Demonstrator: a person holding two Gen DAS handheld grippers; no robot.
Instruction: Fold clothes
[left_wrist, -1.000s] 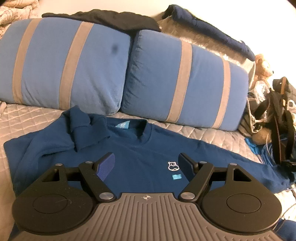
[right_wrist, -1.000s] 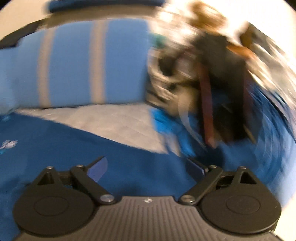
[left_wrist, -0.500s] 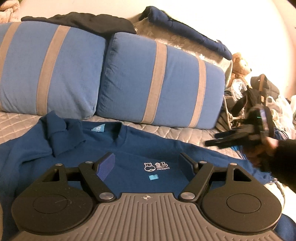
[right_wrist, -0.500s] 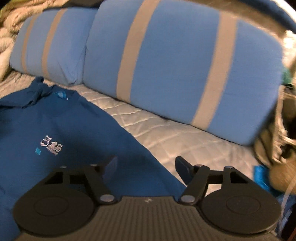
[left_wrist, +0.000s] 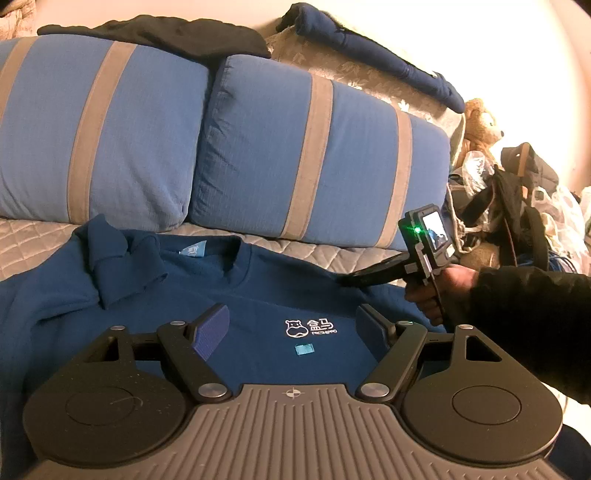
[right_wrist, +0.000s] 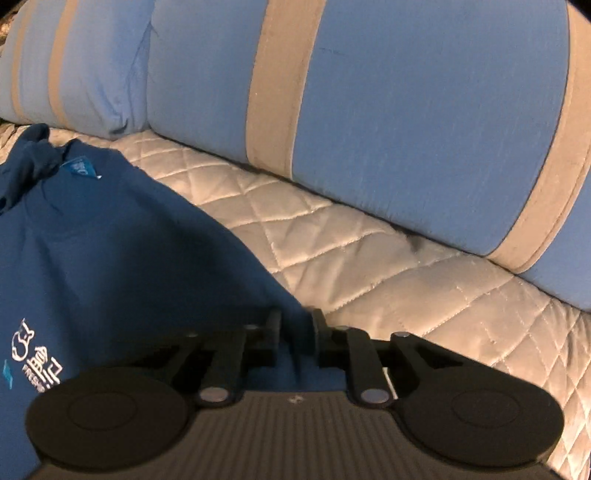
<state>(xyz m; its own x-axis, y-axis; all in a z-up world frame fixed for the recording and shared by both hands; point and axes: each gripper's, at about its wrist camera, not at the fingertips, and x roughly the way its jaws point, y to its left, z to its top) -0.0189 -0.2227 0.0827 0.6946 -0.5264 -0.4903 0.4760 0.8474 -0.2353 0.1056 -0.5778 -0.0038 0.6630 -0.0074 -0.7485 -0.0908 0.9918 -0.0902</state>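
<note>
Navy sweatshirt (left_wrist: 258, 302) spread face-up before two striped blue pillows (left_wrist: 314, 158).
Left gripper (left_wrist: 291, 328) spread wide, empty, over white chest logo (left_wrist: 309, 328); right gripper (right_wrist: 295, 332) pinched onto its shoulder edge.

bare quilt (right_wrist: 369, 236) right of sweatshirt (left_wrist: 258, 295), pillows (left_wrist: 295, 155) behind

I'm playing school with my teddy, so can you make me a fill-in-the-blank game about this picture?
1. The sweatshirt lying on the bed is dark ____.
2. The right hand-held gripper is ____ on the sweatshirt's edge.
3. The left hand-held gripper hangs above the sweatshirt with its jaws ____.
4. Each blue pillow behind the sweatshirt has ____ grey stripes.

Missing words: blue; shut; open; two
</note>
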